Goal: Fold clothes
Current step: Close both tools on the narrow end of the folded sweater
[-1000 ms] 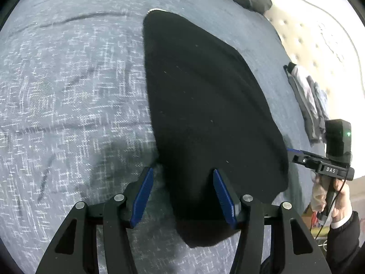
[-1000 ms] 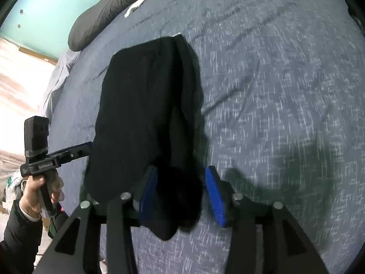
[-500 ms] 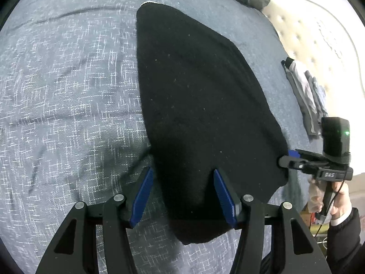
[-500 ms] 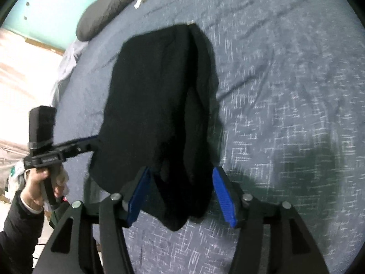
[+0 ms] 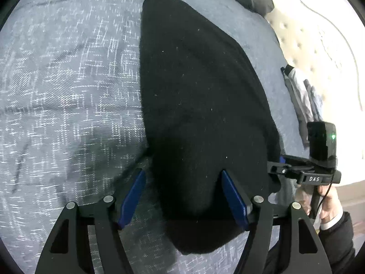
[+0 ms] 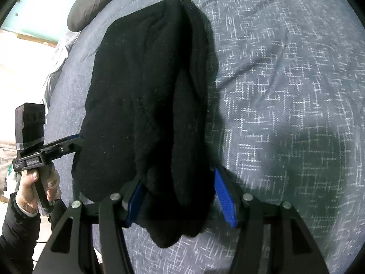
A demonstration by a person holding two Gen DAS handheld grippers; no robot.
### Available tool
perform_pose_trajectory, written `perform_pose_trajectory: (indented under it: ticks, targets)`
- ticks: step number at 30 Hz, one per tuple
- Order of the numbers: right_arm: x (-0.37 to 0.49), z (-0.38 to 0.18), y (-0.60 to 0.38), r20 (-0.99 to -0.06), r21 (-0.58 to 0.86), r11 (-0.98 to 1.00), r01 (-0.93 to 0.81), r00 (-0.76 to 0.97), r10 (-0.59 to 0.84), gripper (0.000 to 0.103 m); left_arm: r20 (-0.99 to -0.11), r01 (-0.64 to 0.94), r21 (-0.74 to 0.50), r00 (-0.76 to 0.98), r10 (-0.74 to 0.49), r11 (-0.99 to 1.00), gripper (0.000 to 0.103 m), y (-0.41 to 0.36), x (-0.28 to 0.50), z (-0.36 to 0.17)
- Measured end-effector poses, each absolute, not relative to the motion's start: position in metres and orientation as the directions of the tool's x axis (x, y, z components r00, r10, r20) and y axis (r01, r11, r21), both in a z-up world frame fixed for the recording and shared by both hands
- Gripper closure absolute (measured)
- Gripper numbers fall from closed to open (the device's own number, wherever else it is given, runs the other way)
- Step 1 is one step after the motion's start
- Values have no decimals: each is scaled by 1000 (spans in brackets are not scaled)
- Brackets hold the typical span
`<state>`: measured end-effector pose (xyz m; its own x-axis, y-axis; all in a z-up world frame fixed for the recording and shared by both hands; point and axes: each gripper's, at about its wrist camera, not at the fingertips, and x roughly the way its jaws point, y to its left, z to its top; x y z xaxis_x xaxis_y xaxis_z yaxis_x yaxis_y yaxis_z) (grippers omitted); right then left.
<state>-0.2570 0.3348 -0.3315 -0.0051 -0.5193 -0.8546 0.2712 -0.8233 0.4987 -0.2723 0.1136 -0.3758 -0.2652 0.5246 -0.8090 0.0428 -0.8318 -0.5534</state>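
- Room: a teal wall is seen beyond the bed, with a pale tufted panel at one side.
- Bed: covered in blue-grey flecked bedding, serving as the folding area; a dark pillow lies at the far end.
- Black garment: laid lengthwise on the bed, already doubled, its near end draped between both tools, judged as being set down after a fold.
- Left tool: jaws opening, near-left corner of the cloth between the pads, not pinched.
- Right tool: jaws parted around the bunched near-right corner; a firm grip is not shown.
- Small folded clothes: stacked at the bed's edge.
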Motion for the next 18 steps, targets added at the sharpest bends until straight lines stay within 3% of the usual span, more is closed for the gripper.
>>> perform_pose_trajectory:
  ticks: [3, 5, 8, 18]
  targets:
    - [-257, -334, 335, -852, 504, -820, 271, 0, -524, 44, -798, 60, -575, -264, 542, -816, 29, 115, -276, -381]
    - [-257, -335, 337, -851, 506, -818, 272, 0, -526, 44, -797, 69, -576, -266, 542, -814, 21, 117, -278, -385]
    - [-257, -335, 336, -851, 505, -818, 274, 2, -525, 44, -800, 70, -571, -271, 535, -818, 18, 121, -282, -388]
    - [-258, -336, 328, -863, 487, -827, 282, 6, -506, 43, -822, 40, -526, -282, 495, -850, 16, 134, -291, -386]
